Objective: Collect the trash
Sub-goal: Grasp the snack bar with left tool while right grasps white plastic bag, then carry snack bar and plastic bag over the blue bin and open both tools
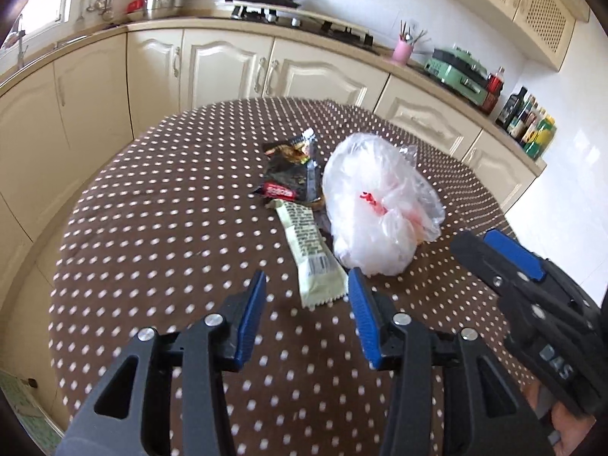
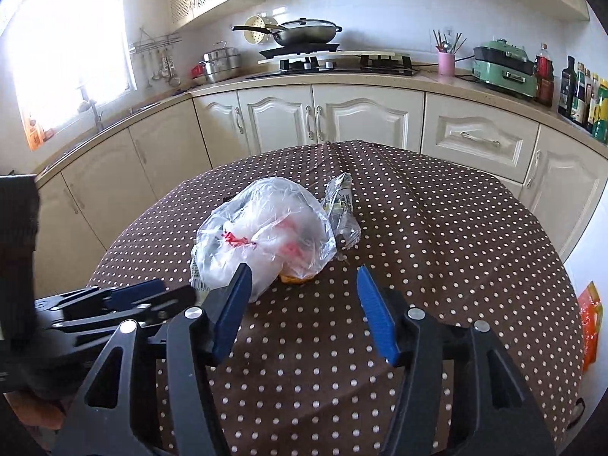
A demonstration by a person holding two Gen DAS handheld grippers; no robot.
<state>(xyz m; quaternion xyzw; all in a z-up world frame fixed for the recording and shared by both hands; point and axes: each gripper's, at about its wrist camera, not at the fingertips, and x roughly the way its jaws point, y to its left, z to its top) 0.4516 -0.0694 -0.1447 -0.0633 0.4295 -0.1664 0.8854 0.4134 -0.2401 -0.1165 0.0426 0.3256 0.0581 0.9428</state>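
Note:
A crumpled clear plastic bag [image 1: 380,201] with red print lies on the brown polka-dot table [image 1: 159,228]. Left of it lie a pale green wrapper [image 1: 309,256], a black and red wrapper [image 1: 279,190] and a dark snack wrapper [image 1: 292,152]. My left gripper [image 1: 307,281] is open, its fingers either side of the green wrapper's near end. In the right wrist view the bag [image 2: 266,228] lies ahead, with a clear crumpled wrapper [image 2: 342,209] behind it and something orange [image 2: 296,278] under its edge. My right gripper [image 2: 302,279] is open just before the bag. It also shows in the left wrist view [image 1: 497,250].
Cream kitchen cabinets [image 2: 342,117] curve behind the table. The counter holds a hob with a pan [image 2: 304,32], steel pots [image 2: 222,62], a pink utensil cup [image 2: 445,62], a green appliance [image 2: 503,66] and bottles [image 2: 581,91]. An orange packet [image 2: 591,323] lies on the floor at right.

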